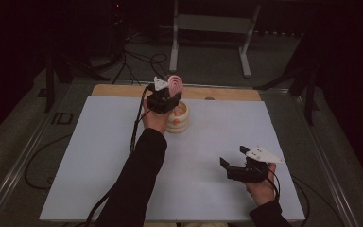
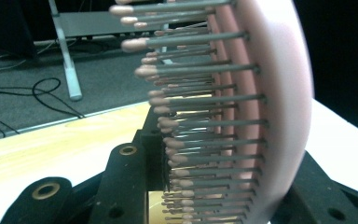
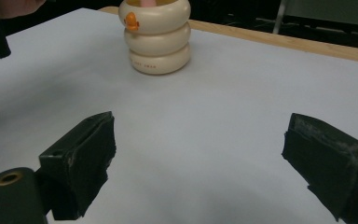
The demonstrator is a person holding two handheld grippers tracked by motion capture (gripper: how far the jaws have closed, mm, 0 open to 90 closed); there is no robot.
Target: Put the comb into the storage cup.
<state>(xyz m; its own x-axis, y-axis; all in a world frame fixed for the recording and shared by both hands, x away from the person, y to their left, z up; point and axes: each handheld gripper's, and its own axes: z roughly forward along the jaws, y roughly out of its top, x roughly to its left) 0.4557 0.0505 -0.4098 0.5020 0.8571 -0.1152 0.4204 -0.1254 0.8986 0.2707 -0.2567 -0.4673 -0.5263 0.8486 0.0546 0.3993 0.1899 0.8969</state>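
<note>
one pink hairbrush (image 2: 261, 116) in left tongs (image 1: 166, 97), cream holder's (image 3: 157, 37) print unreadable

Small dark print on the cream holder's (image 3: 157, 39) lowest ring, too blurred to read

The hairbrush (image 2: 261, 116) runs past the top and bottom edges of the left gripper view, its handle hidden. The left hand (image 1: 157, 119) covers part of the cream holder (image 1: 182, 119).

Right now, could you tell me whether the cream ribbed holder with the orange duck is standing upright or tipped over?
Upright: the cream ribbed holder stands on its base on the white table sheet, rings stacked level, mouth facing up.
</note>
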